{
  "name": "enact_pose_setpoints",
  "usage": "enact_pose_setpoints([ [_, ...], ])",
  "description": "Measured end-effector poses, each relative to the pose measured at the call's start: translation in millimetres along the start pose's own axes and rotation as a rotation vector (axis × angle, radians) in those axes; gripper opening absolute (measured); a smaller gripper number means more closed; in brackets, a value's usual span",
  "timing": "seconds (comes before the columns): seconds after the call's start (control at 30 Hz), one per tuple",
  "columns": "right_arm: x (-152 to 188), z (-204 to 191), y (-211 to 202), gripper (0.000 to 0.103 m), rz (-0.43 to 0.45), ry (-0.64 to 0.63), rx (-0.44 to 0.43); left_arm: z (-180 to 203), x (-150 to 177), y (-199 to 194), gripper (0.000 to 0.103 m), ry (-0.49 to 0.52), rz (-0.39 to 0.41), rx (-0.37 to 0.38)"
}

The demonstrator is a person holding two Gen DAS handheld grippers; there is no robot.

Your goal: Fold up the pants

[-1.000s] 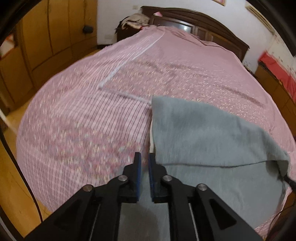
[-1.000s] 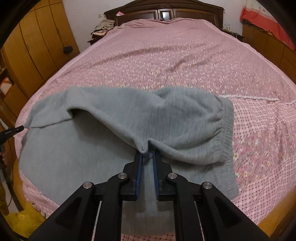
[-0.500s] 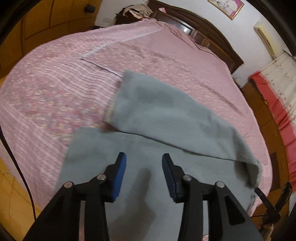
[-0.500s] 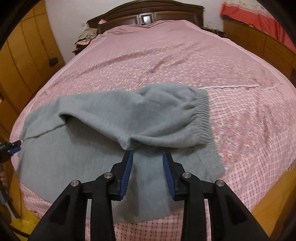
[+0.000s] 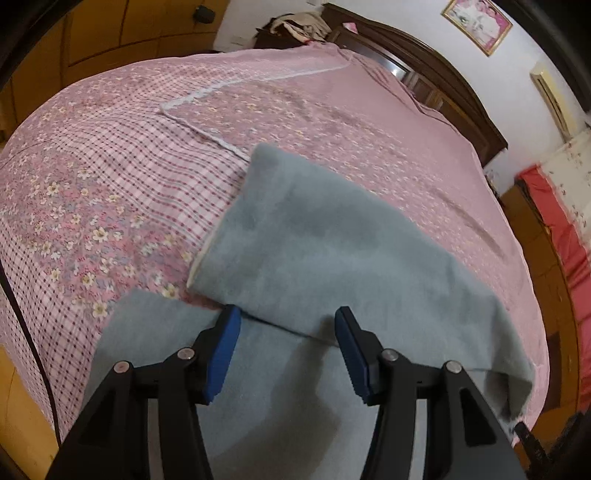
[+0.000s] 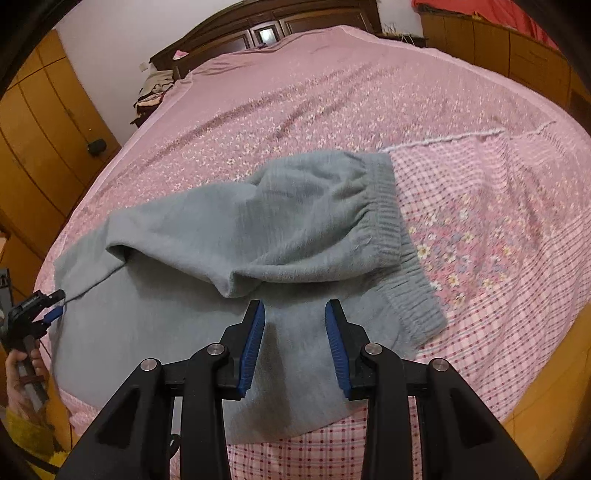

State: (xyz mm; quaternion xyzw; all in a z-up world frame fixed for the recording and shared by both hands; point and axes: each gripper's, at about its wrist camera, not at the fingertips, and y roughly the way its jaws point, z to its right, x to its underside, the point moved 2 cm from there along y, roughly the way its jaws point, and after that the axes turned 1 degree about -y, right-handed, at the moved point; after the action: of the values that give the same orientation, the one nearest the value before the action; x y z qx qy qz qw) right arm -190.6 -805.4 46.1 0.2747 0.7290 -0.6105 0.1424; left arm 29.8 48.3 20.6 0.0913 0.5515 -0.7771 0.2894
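One pair of grey fleece pants point(image 6: 229, 266) lies near the foot edge of a bed point(image 6: 332, 92), folded lengthwise so that one leg rests on the other; the ribbed elastic waistband point(image 6: 395, 236) is at the right end in the right wrist view, and the upper leg's cuff end point(image 5: 236, 221) sits offset from the lower leg's in the left wrist view. Two tools are visible. The left tool point(image 5: 288, 350) has just been opening; its jaws stand apart above the lower leg just short of the fold edge, gripping nothing. The right tool point(image 6: 295, 345) has likewise released; its blue pads point(image 6: 253, 343) are parted over the lower layer near the crotch, with no cloth pinched. One pink floral and checked bedspread point(image 5: 110, 192) covers the bed. Beyond it stand one dark wooden headboard point(image 6: 266, 33) and wooden wardrobes point(image 6: 40, 147); one framed picture point(image 5: 476, 24) hangs on the wall.
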Motion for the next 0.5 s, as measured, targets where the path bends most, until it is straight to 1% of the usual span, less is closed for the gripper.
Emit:
enact_pose_setpoints([
  [0.1,0.1,5.4,3.6,0.035,-0.007,0.032,-0.005,-5.4,-3.2,4.5,0.056,-0.016,0.01,-0.009],
  [0.17,-0.6,9.5,0.4,0.035,-0.007,0.061,-0.016,-7.9,-6.4,8.7,0.056,-0.026,0.009,-0.012],
  [0.33,0.1,20.5,-9.3,0.035,0.005,0.112,-0.011,-9.1,-7.9,12.3,0.056,-0.038,0.019,-0.022],
  [0.43,1.3,29.2,-14.2,0.035,0.013,0.167,-0.02,-11.3,-9.7,15.0,0.056,-0.047,0.029,-0.017],
  [0.5,1.2,36.2,-15.5,0.035,0.025,0.22,-0.042,-11.5,-12.0,17.0,0.056,-0.055,0.027,-0.014],
])
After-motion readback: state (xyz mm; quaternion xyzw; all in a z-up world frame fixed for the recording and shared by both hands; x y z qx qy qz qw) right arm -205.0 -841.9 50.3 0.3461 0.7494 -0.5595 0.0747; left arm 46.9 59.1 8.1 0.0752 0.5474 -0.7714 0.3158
